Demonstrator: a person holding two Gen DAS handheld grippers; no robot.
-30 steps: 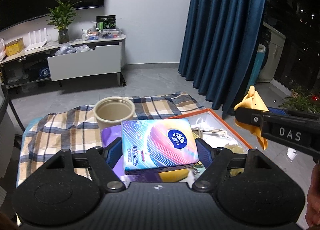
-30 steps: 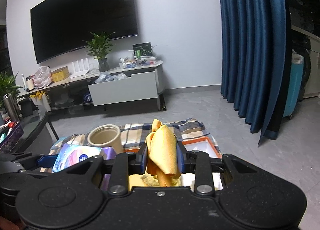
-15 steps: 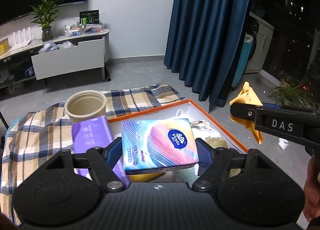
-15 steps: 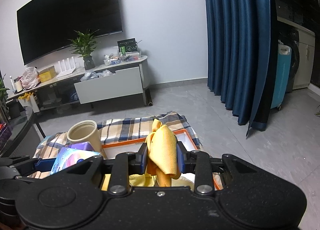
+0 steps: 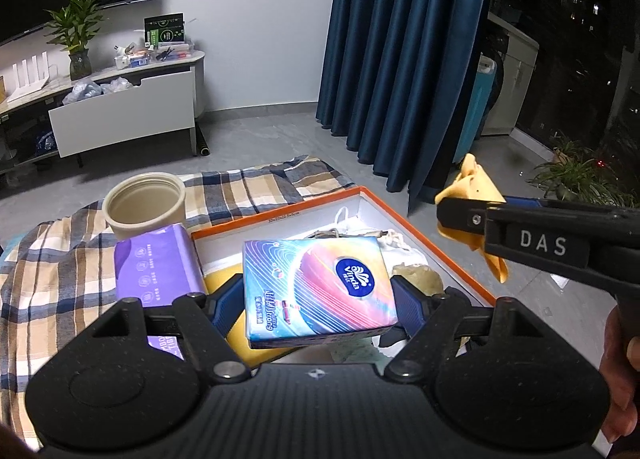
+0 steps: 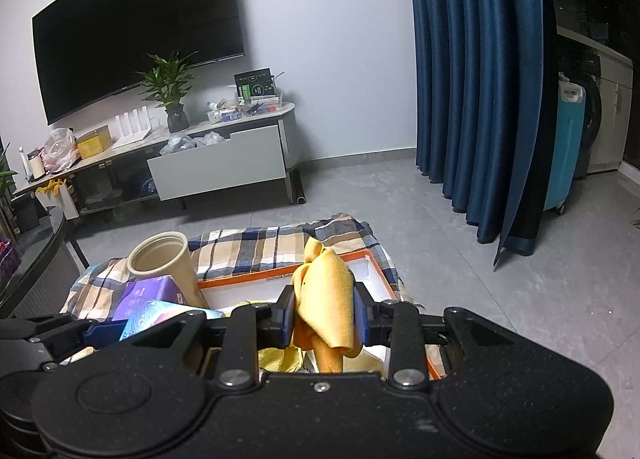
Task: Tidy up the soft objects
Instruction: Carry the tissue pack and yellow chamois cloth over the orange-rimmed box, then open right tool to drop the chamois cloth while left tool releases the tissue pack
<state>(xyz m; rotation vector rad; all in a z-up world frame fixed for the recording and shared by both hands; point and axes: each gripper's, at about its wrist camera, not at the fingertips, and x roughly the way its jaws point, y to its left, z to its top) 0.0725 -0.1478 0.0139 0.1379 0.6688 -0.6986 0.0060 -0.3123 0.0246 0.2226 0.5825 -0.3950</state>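
My left gripper (image 5: 318, 299) is shut on a colourful tissue pack (image 5: 316, 287) and holds it above the orange-rimmed white box (image 5: 420, 231). The pack also shows at the left of the right wrist view (image 6: 160, 313). My right gripper (image 6: 324, 315) is shut on a yellow cloth (image 6: 326, 307), held above the box's right side (image 6: 378, 283); the cloth also shows in the left wrist view (image 5: 474, 191). In the box lie white corded items (image 5: 360, 229), a yellow item (image 5: 228, 279) and a pale lump (image 5: 416, 277).
A purple tissue pack (image 5: 156, 267) lies left of the box on the plaid cloth (image 5: 52, 259). A beige cup (image 5: 144, 207) stands behind it. A TV stand (image 6: 216, 163), blue curtains (image 6: 472, 79) and a teal suitcase (image 6: 564, 147) are farther off.
Both grippers have moved right, over the box, still holding their objects. The box has come further into view below the tissue pack.
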